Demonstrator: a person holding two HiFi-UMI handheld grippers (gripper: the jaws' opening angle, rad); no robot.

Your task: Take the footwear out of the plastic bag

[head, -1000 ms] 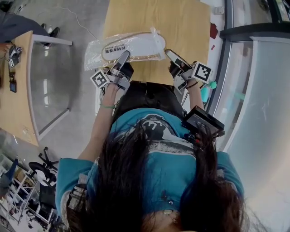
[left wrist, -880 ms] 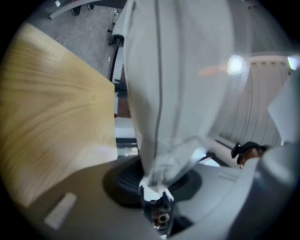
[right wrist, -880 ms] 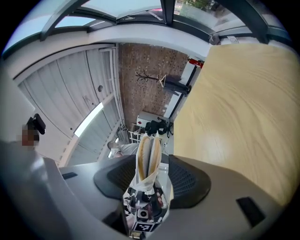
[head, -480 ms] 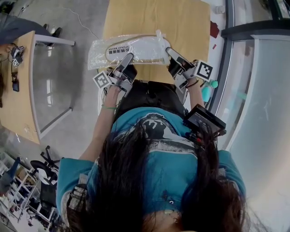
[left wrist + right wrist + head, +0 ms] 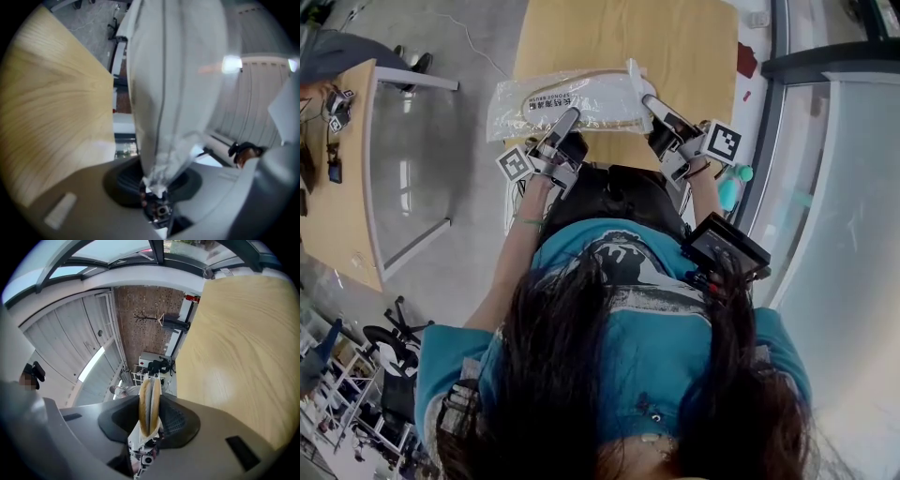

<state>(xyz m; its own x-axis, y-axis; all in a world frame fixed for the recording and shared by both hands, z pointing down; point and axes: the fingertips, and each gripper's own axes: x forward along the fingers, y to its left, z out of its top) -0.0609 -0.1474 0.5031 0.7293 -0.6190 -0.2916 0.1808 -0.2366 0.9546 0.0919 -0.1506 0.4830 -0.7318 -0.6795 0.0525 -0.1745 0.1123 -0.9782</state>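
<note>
A clear plastic bag [image 5: 511,108] with a pair of white slippers [image 5: 586,98] inside lies across the near part of the wooden table [image 5: 675,37]. My left gripper [image 5: 566,118] is shut on the bag's near edge. In the left gripper view the bunched plastic bag [image 5: 173,84] rises out of the left gripper [image 5: 157,187]. My right gripper [image 5: 649,101] is at the bag's right end, and its jaws are closing. In the right gripper view the tan-rimmed edges of the slippers [image 5: 149,404] stand between the right gripper [image 5: 149,425] pads, which touch them.
A second desk [image 5: 337,187] stands to the left across a strip of grey floor. A glass partition [image 5: 834,187] runs along the right. A small red object [image 5: 747,59] lies past the table's right edge. A black device [image 5: 727,248] sits by the person's right arm.
My right gripper has moved forward and left onto the bag's right end. The bag has shifted slightly away from me. My left gripper keeps its hold on the bag's near edge.
</note>
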